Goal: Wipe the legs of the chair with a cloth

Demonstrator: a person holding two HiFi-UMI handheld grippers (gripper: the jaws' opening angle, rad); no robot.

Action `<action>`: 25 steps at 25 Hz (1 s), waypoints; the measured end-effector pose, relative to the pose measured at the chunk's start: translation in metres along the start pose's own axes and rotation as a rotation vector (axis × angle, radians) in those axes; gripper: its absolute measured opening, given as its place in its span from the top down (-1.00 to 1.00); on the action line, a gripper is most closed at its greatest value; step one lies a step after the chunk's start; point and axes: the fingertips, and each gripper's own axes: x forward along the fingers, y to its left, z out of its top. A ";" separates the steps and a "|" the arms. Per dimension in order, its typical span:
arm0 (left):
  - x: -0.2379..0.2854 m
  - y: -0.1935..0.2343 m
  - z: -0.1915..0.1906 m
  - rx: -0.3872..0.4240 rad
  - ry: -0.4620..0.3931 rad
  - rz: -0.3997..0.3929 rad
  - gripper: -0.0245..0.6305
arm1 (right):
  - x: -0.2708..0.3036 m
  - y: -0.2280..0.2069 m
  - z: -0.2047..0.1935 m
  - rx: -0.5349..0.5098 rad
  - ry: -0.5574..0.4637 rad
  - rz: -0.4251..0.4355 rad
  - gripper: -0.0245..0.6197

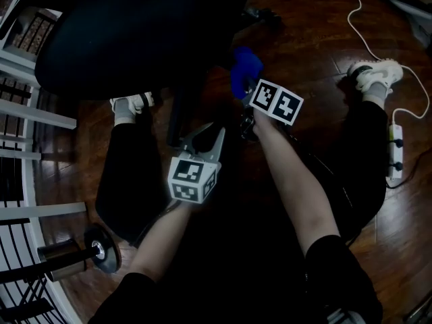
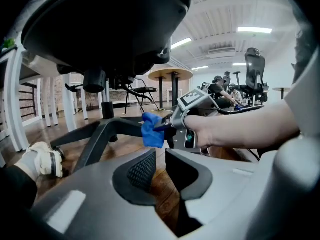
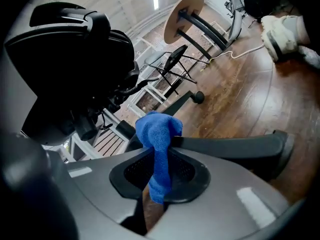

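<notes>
The black office chair's seat (image 1: 135, 32) fills the head view's upper left, and one dark leg (image 1: 177, 113) runs down from beneath it. My right gripper (image 1: 248, 103) is shut on a blue cloth (image 1: 244, 69). In the right gripper view the cloth (image 3: 159, 139) bunches up from the jaws and lies against a grey chair leg (image 3: 235, 146) near the hub. The left gripper view shows the cloth (image 2: 152, 130) against the chair base (image 2: 100, 134). My left gripper (image 1: 202, 135) hangs beside that leg, jaws nearly together with nothing between them (image 2: 160, 156).
A person's legs and white shoes (image 1: 131, 104) (image 1: 374, 73) straddle the chair on the wooden floor. A power strip (image 1: 395, 152) and white cable (image 1: 364, 39) lie at the right. White railing (image 1: 27, 113) and a metal dumbbell (image 1: 81, 252) stand at the left.
</notes>
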 end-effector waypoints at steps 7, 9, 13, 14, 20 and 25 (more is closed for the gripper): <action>0.007 -0.019 -0.011 -0.030 0.005 -0.041 0.73 | -0.041 -0.033 0.001 0.003 -0.019 -0.033 0.69; 0.009 -0.024 -0.015 -0.046 0.007 -0.054 0.74 | -0.051 -0.041 0.002 -0.024 -0.013 -0.038 0.69; 0.012 -0.033 -0.018 -0.069 0.004 -0.074 0.74 | -0.071 -0.056 0.002 -0.036 -0.013 -0.066 0.69; 0.012 -0.035 -0.019 -0.071 0.004 -0.079 0.74 | -0.076 -0.060 0.002 -0.033 -0.014 -0.073 0.69; 0.016 -0.041 -0.018 -0.054 0.008 -0.089 0.74 | -0.098 -0.082 0.007 -0.199 0.080 -0.140 0.68; 0.031 -0.046 -0.011 -0.052 0.013 -0.099 0.74 | -0.102 -0.056 0.043 -0.453 0.191 0.008 0.69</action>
